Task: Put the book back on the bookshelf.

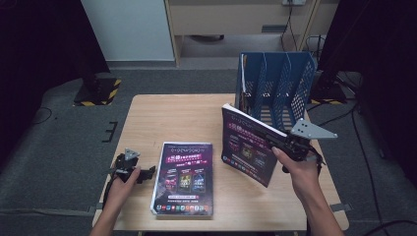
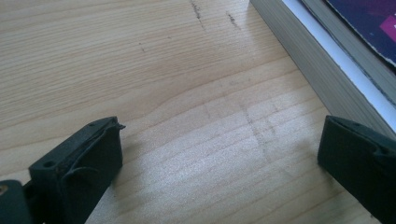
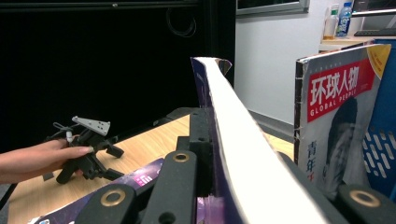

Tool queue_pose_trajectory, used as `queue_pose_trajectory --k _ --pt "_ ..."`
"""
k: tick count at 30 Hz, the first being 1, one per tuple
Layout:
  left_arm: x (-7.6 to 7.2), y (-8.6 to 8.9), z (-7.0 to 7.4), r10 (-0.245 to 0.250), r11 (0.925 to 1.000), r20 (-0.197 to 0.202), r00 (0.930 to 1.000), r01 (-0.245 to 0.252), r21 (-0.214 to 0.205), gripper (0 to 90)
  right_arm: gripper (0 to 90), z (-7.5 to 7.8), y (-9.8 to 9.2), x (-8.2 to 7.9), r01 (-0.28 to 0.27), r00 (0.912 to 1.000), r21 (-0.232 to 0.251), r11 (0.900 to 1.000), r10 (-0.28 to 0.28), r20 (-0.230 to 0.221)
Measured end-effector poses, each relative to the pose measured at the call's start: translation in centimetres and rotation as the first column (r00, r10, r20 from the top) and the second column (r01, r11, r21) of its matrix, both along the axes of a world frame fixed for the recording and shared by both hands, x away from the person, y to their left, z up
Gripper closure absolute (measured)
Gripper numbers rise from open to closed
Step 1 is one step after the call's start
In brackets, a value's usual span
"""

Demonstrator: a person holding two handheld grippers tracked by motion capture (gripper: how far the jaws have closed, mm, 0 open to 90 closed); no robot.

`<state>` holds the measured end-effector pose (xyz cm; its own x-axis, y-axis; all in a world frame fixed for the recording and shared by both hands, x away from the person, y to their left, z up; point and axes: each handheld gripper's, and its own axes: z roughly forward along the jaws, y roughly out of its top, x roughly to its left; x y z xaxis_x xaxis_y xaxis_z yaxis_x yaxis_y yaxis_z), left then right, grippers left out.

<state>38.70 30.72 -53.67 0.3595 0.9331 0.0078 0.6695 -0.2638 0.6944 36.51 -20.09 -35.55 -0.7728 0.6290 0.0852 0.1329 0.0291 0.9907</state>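
Pale wood grain covers the desk (image 1: 187,115), which stands on grey carpet with dark curtains at both sides. At the desk's near left edge the person's left hand (image 1: 120,184) holds the left tongs (image 1: 147,172) low over the wood, pointing toward a magazine; in the left gripper view the two black jaws stand spread wide apart with bare wood between them, and nothing is pinched. Just beside them, to the right, a stack of magazines (image 1: 184,179) lies flat on the desk, its dark purple cover facing up; the left gripper view shows the grey page edges of this stack (image 2: 299,60) running along the upper right, close to the right-hand jaw but apart from it. Further right, a second magazine (image 1: 248,147) with the same purple cover is lifted off the desk and tilted, its top edge leaning toward the far right. The right tongs (image 1: 282,142) are pinching this raised magazine at its right edge, held by the right hand (image 1: 297,169), with the grey three-cornered plate (image 1: 312,130) sitting on top. In the right gripper view the jaws are pressed on either side of the white page edge (image 3: 238,140), which rises up and away. Behind it, at the desk's far right corner, stands a blue mesh file rack (image 1: 278,86) with several upright slots; a magazine with a red title band (image 3: 338,121) stands upright at the rack.
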Motion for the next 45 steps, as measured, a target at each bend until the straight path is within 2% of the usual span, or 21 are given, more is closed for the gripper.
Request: queue_pose_trajectory --k 25,36,45 --pt "0.0 -0.4 0.0 -0.009 1.0 0.003 1.0 0.009 -0.005 0.0 82.6 -0.3 -3.3 -1.4 0.034 0.9993 -0.006 0.9994 -0.034 -0.017" --pt "0.0 -0.4 0.0 -0.018 0.9998 0.003 0.9998 0.018 -0.006 0.0 82.6 1.7 -3.2 -2.0 0.019 0.9997 0.018 0.9997 -0.019 -0.016" --pt "-0.1 -0.5 0.0 -0.048 0.9989 0.002 0.9989 0.048 -0.005 0.0 82.6 4.5 -2.4 -2.1 0.01 0.9997 0.011 0.9999 -0.01 -0.02"
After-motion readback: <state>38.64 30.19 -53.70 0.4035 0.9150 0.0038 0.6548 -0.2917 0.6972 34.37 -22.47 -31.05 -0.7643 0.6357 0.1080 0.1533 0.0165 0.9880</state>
